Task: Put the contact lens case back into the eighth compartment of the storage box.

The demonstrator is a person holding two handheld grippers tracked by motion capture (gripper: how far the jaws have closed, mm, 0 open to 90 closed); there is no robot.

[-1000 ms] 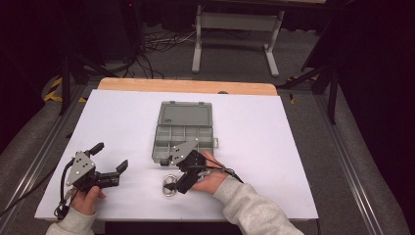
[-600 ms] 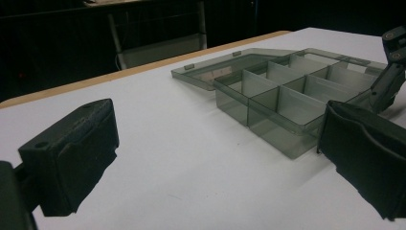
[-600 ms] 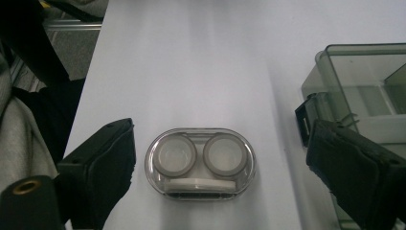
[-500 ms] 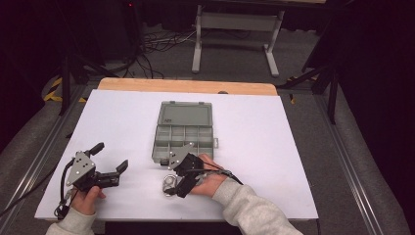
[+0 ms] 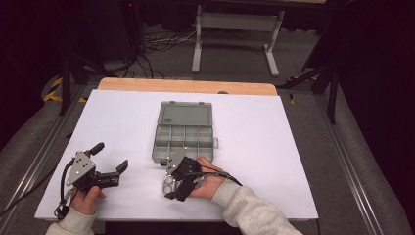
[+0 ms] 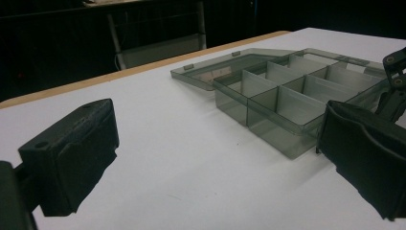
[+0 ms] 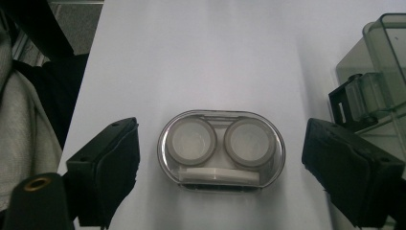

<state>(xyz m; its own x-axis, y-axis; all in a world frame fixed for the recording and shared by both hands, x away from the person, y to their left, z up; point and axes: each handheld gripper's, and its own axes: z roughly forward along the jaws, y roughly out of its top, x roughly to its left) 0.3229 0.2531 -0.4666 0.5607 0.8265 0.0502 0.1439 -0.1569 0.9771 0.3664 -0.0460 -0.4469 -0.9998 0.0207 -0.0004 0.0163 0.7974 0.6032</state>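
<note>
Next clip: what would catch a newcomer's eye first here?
Probably the open, smoky-grey clear plastic compartment box at the middle of the white table, its lid folded back flat and the visible compartments looking empty. Just in front of it, the right claw stands open around a small oval clear plastic case with two round wells, a jaw on each side, not touching. The left claw is open too, over bare table at the near left.

White table (image 5: 254, 147), open grey compartment box (image 5: 183, 129), clear lens case (image 7: 221, 151)

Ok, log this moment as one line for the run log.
right tongs: open, straddling clear oval lens case | left tongs: open, idle | grey compartment box: lid open
</note>
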